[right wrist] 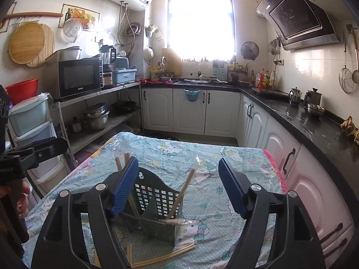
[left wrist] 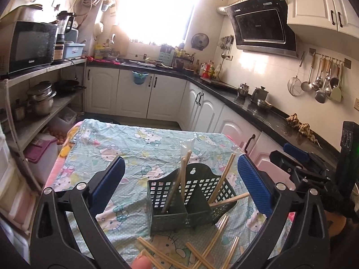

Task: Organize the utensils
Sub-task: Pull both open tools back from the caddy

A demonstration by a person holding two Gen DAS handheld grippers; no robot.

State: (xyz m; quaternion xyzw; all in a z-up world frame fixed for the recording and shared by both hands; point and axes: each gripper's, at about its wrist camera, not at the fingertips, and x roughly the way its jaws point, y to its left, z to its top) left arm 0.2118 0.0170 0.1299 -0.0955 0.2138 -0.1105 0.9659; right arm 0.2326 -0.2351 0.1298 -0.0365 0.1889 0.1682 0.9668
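My left gripper [left wrist: 181,177] and right gripper [right wrist: 178,186] both hang wide open, holding nothing, over the green utensil basket [left wrist: 190,199] near the table's [left wrist: 134,139] front edge. Chopsticks [left wrist: 182,179] lean inside; perhaps eight more chopsticks [left wrist: 215,237] lie loose before it.

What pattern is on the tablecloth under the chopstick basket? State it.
Cartoon cats with bows on a pale teal, white-dotted tablecloth, pink at the edge; the left wrist view shows it best.
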